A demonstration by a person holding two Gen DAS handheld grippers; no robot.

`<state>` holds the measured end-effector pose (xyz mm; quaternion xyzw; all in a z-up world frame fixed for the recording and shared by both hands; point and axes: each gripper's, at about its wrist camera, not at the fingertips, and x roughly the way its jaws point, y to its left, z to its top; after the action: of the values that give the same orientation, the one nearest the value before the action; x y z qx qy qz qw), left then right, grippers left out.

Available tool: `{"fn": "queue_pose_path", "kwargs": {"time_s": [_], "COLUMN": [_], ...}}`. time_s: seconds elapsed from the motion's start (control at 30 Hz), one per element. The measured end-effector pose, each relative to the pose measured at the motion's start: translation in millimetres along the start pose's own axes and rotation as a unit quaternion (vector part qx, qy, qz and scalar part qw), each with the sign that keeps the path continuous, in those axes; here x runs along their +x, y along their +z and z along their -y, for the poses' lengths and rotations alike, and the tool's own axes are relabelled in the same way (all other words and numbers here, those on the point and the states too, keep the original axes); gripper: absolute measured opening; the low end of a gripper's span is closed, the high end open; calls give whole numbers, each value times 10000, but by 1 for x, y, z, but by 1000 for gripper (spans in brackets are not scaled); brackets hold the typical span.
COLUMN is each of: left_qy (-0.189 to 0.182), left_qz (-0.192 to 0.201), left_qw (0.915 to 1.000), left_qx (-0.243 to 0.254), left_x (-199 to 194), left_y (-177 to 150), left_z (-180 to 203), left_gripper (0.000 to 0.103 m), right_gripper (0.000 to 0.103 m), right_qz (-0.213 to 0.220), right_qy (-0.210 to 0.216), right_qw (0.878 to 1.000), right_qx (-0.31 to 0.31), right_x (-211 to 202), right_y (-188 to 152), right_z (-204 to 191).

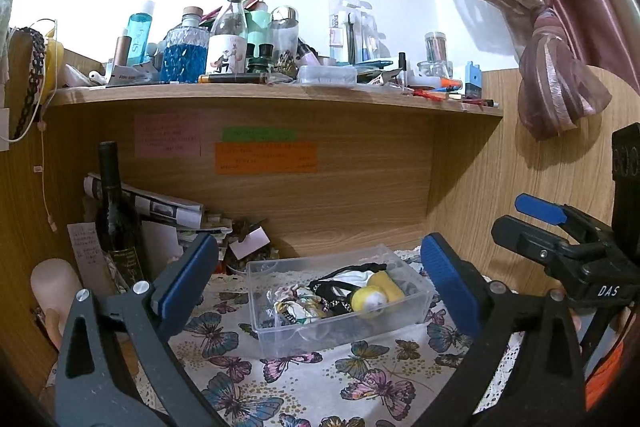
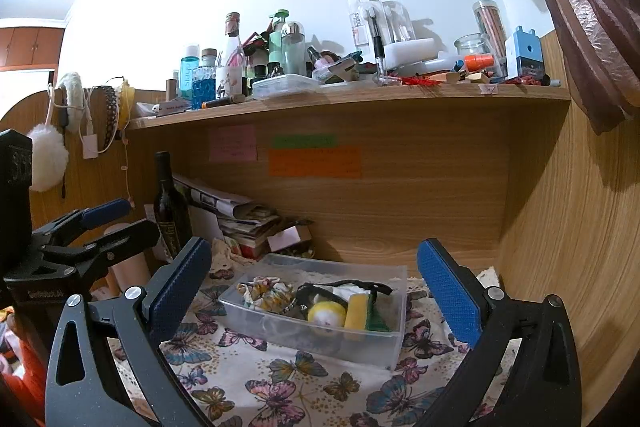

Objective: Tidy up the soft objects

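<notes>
Butterfly cloth (image 1: 304, 379) holds the clear bin (image 1: 340, 323) of soft items ahead of both wide-open, empty grippers (image 1: 320, 283) (image 2: 316, 287).

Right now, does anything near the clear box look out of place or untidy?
The clear box sits askew on the butterfly cloth, soft items heaped inside. Behind it, the stack of papers beside the dark bottle leans and looks untidy. Nothing looks spilled.
</notes>
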<state>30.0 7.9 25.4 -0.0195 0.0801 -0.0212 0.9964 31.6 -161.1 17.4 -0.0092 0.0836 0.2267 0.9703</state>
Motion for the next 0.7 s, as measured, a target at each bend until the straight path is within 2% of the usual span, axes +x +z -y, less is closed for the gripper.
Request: {"fn": "queue_pose_path", "kwargs": {"time_s": [0.7], "left_qy": [-13], "left_qz": [-38], "left_qw": [10000], "left_qx": [-19], "left_x": [1], "left_y": [-1], "left_z": [1], "left_gripper": [103], "right_gripper": [103], "right_qz": [4], "right_qy": [6], "right_qw": [10000], "right_qx": [-32], "right_x": [0], "right_y": [0], "right_z": [-6]}}
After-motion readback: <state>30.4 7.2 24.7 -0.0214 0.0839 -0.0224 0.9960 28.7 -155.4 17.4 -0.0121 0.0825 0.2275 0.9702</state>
